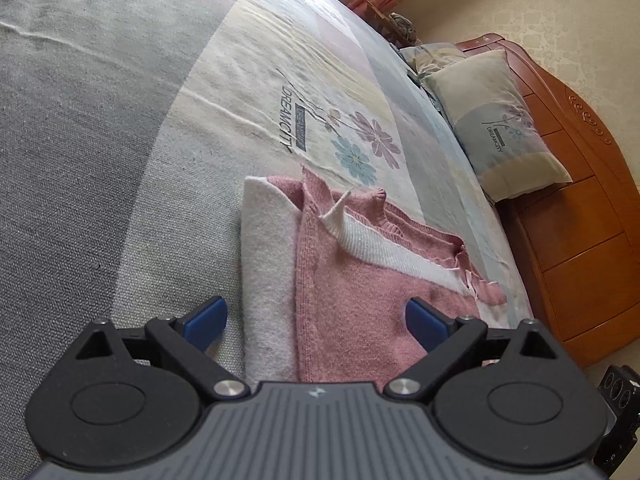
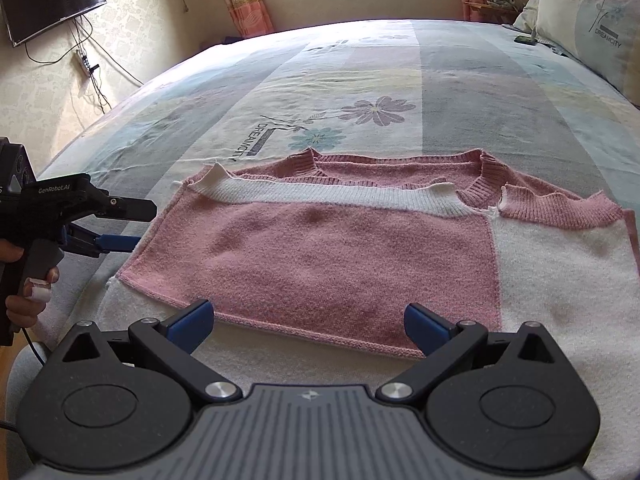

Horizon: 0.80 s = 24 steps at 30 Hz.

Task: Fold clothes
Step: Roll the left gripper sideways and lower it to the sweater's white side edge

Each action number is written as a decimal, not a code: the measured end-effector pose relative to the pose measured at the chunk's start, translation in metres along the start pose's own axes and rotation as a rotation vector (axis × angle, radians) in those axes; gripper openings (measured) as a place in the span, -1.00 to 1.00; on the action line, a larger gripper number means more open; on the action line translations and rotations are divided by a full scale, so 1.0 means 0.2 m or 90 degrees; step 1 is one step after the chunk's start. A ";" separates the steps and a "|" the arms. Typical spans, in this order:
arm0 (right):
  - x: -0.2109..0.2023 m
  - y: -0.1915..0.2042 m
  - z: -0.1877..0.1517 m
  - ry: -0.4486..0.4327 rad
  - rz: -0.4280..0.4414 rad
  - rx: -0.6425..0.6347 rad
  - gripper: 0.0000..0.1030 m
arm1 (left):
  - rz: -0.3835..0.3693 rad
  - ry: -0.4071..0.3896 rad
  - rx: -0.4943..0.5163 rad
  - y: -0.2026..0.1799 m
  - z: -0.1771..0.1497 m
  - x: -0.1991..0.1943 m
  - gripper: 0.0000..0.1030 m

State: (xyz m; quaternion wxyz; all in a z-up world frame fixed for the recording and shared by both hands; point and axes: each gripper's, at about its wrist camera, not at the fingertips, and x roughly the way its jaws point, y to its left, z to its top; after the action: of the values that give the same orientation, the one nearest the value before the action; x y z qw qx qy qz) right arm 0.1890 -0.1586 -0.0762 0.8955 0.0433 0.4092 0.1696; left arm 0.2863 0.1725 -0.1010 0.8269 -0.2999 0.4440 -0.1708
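Observation:
A pink and white knitted sweater (image 2: 340,252) lies partly folded on the bed, its collar toward the far side. In the left wrist view the same sweater (image 1: 352,292) runs from the gripper toward the pillow, with a white panel along its left edge. My left gripper (image 1: 316,322) is open just above the sweater's near edge, nothing between its blue pads. My right gripper (image 2: 308,322) is open too, hovering over the sweater's near hem. In the right wrist view the left gripper (image 2: 120,226) shows at the sweater's left side, held by a hand.
The bed sheet (image 2: 360,80) has pastel stripes and printed flowers. A pillow (image 1: 496,120) leans on the wooden headboard (image 1: 580,200). A second pillow (image 2: 592,24) sits at right. On the wall hangs a television (image 2: 52,0) with cables below. A window and curtains are beyond the bed.

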 end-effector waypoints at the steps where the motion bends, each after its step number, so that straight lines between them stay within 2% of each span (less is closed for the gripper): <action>1: 0.00 0.01 0.00 0.002 -0.003 -0.002 1.00 | -0.008 0.004 -0.001 0.01 0.01 0.01 0.91; 6: -0.01 0.03 0.01 0.002 -0.012 -0.008 1.00 | -0.038 -0.003 -0.024 0.04 0.09 0.06 0.94; 11: -0.03 0.05 0.01 -0.003 -0.014 -0.009 1.00 | -0.073 -0.005 -0.079 0.07 0.14 0.10 0.95; 19: -0.09 0.06 0.00 -0.017 -0.011 -0.015 1.00 | -0.130 0.044 -0.108 0.09 0.01 0.07 0.95; 24: -0.11 0.05 -0.01 -0.020 -0.007 -0.013 1.00 | -0.158 0.076 -0.099 0.11 -0.02 0.05 0.96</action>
State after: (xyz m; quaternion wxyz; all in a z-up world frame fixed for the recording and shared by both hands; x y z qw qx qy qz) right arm 0.1706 -0.1563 -0.0599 0.9031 0.0345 0.3938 0.1680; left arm 0.2876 0.1820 -0.1226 0.7458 -0.4047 0.4640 -0.2542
